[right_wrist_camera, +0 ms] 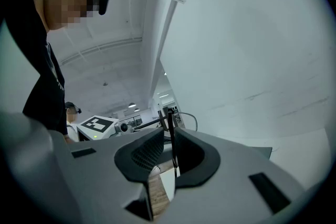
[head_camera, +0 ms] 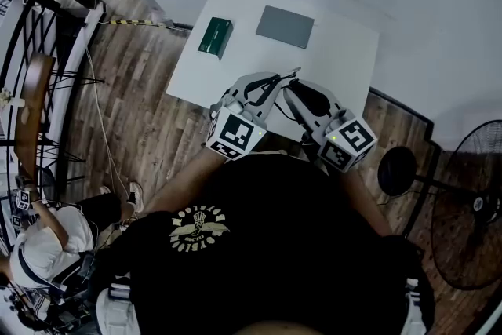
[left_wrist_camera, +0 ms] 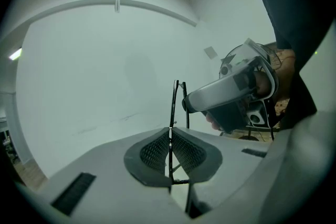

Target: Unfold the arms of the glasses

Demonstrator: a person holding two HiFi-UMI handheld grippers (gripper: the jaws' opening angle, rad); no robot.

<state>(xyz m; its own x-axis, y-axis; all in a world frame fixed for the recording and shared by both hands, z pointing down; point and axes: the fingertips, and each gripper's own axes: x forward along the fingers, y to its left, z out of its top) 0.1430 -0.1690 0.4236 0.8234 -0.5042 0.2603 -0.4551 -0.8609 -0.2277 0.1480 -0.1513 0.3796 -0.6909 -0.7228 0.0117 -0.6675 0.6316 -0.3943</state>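
- The left gripper (left_wrist_camera: 169, 134) is pinched tight on the thin black glasses (left_wrist_camera: 174, 99).
- The right gripper (right_wrist_camera: 171, 136) pinches another thin black bit of them.
- The glasses stick out in front of both grippers, between their tips.
- The white table (head_camera: 345, 51) is below them.

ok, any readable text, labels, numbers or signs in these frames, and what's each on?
Nothing reads cleanly.
Shirt emblem: yellow lettering arched around it, too blurred to quote.
Green box on the white table: any print is too small to read.
Left marker cube, right marker cube: black-and-white square patterns only, no letters.
Gray pad: blank.
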